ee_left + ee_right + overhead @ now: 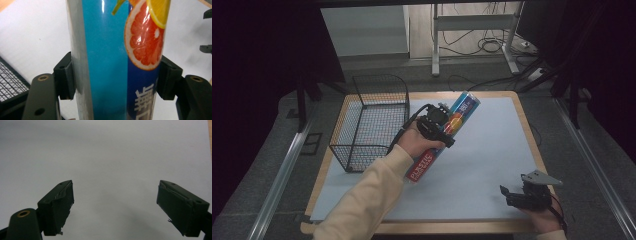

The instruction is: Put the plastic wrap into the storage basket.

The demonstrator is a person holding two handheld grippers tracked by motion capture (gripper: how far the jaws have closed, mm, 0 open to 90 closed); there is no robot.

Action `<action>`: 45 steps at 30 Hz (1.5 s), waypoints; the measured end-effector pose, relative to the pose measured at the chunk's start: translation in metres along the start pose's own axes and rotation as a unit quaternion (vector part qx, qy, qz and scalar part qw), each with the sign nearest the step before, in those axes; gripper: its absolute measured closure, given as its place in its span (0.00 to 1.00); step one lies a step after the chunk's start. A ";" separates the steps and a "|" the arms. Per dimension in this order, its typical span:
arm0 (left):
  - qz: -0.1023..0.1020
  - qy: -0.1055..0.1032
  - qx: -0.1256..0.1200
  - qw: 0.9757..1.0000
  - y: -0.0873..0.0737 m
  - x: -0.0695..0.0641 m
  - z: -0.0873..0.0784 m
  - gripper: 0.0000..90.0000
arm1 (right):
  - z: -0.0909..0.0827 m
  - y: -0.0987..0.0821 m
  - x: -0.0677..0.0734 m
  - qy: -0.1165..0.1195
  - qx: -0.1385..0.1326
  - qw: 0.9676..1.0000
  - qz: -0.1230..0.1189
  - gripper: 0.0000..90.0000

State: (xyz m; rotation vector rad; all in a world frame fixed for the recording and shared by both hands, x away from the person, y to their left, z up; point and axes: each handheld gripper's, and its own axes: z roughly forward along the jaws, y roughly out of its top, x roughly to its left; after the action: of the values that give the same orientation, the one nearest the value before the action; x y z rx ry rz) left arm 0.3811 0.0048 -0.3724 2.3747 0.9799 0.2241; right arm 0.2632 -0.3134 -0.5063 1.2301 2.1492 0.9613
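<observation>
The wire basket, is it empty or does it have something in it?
Empty: the wire basket shows bare mesh inside; the tube is outside it, in the left gripper.

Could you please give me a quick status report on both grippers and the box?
Left gripper shut on blue box, held above mat. Right gripper open, idle near front edge. Wire basket left of box, path unobstructed.

Count recorded: one long blue tube (447,137) printed with citrus fruit. One black wire basket (371,120). One table (527,130) covered by one grey mat (482,160). Two grippers are counted: left gripper (443,126), right gripper (508,192). Two hands are seen.
</observation>
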 end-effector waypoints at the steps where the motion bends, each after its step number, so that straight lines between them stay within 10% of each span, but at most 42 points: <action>1: 0.001 0.000 -0.001 1.000 0.001 0.000 -0.001 0.36 | 0.000 0.000 0.000 0.000 0.000 1.000 0.000 0.16; 45: -0.008 0.021 -0.020 1.000 0.039 0.040 -0.014 0.35 | 0.002 -0.001 -0.003 -0.001 0.005 1.000 0.005 0.16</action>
State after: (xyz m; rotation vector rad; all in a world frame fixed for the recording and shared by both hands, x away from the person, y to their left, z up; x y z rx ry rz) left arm 0.4285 0.0161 -0.3410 2.3341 1.0040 0.2872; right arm 0.2654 -0.3153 -0.5084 1.2456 2.1509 0.9549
